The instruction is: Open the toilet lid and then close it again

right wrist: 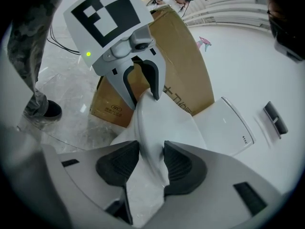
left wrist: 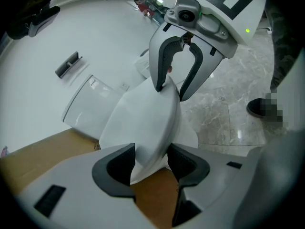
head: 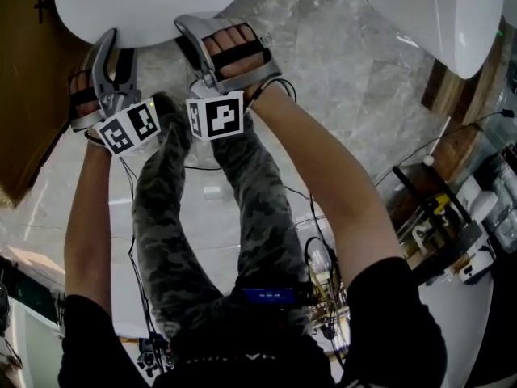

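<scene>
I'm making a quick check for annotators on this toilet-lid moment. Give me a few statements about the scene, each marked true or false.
1. The edge of the toilet lid stands between the jaws of both the left claw and the right claw. True.
2. The floor is made of wooden planks. False: it is grey, marble-like stone or tile.
3. A brown cardboard box stands beside the toilet. True.
4. The person's trousers are plain blue. False: they have a grey-green camouflage pattern.
</scene>
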`<state>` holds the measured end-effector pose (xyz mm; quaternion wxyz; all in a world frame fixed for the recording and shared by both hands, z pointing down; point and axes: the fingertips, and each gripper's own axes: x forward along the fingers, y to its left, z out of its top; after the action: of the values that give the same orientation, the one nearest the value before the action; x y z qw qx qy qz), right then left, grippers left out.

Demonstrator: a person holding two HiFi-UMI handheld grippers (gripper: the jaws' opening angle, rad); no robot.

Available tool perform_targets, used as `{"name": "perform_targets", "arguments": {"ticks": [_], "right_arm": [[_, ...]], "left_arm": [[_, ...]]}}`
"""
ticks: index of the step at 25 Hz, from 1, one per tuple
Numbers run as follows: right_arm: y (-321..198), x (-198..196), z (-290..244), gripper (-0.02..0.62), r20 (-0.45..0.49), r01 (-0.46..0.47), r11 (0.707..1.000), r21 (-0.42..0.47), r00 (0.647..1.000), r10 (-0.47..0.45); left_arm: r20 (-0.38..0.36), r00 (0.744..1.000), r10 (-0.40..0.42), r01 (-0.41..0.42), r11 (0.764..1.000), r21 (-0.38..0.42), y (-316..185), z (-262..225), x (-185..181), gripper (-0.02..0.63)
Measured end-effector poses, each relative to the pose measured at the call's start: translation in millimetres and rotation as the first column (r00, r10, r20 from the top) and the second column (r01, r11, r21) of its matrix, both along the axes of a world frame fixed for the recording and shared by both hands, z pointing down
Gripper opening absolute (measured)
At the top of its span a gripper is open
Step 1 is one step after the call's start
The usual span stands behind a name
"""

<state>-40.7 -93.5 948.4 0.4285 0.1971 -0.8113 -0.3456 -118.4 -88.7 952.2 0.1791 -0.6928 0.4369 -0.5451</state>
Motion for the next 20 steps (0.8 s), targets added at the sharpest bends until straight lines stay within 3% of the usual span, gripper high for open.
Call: {"name": "perform_targets", "arguments": {"ticks": [8, 13, 16, 20], "right_arm": [[7, 1, 0, 0.163, -0.068, -0.002, 0.985, -0.171, 0.998, -0.010], [10, 9, -10, 0.161, -0.085, -0.058, 0.961, -0.270, 0.996, 0.037], [9, 21, -27, 0.158, -0.133, -0.070, 0.961, -0.267, 0.990, 0.036], [-4, 31, -70, 0.144, -0.124, -0.143, 0.955, -0.260, 0.986, 0.114]], "left_arm": [[-0.045, 0.999, 0.004, -0.010, 0.990, -0.143, 10, 2, 3, 0.211], [-0.036, 0.999, 0.009, -0.017, 0.974, -0.228, 27, -6, 5, 0.210], [-0.038, 0.999, 0.010, -0.020, 0.968, -0.248, 31, -24, 7, 0.210], [-0.077, 0.996, -0.037, 0.017, 0.971, -0.239, 24, -68, 12, 0.209]]}}
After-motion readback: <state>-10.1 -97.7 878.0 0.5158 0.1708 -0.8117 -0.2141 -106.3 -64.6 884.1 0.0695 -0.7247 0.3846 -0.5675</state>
